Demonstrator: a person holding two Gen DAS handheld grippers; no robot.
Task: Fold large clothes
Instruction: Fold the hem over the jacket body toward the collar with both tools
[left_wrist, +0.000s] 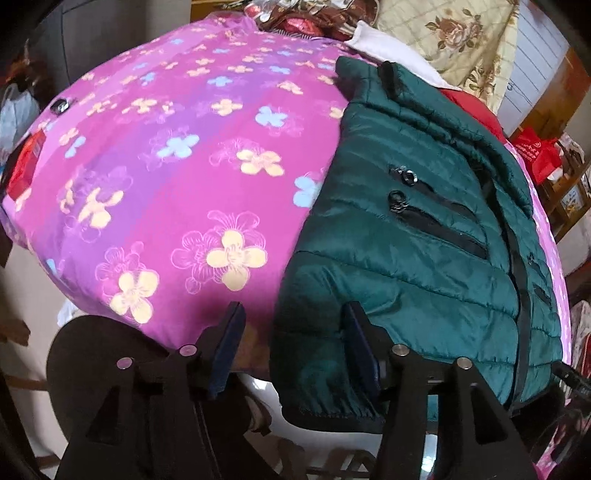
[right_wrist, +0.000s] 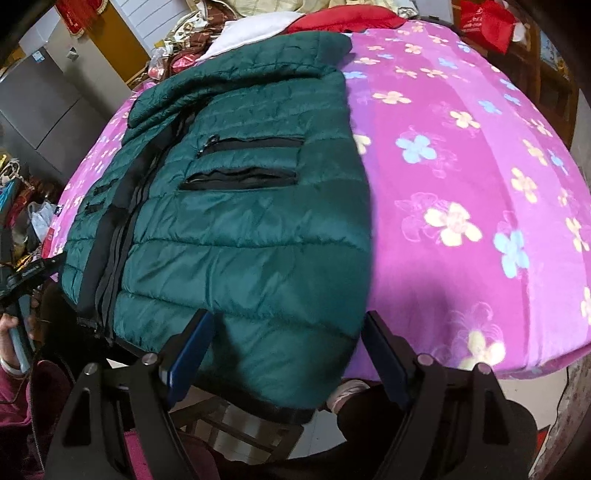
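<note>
Jacket (right_wrist: 240, 206), green quilted puffer, lies zip-up on flowered bedspread (right_wrist: 461, 177) w/ hem overhanging near edge; left gripper (left_wrist: 291, 350) and right gripper (right_wrist: 284, 354) both spread wide, holding nothing; fabric prob. light, soft, slippery, so pinch hem corners.

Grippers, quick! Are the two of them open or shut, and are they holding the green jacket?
Left gripper: jaws open, holding nothing, at the green jacket's hem corner.
Right gripper: jaws open, straddling the hem, not clamped.
</note>
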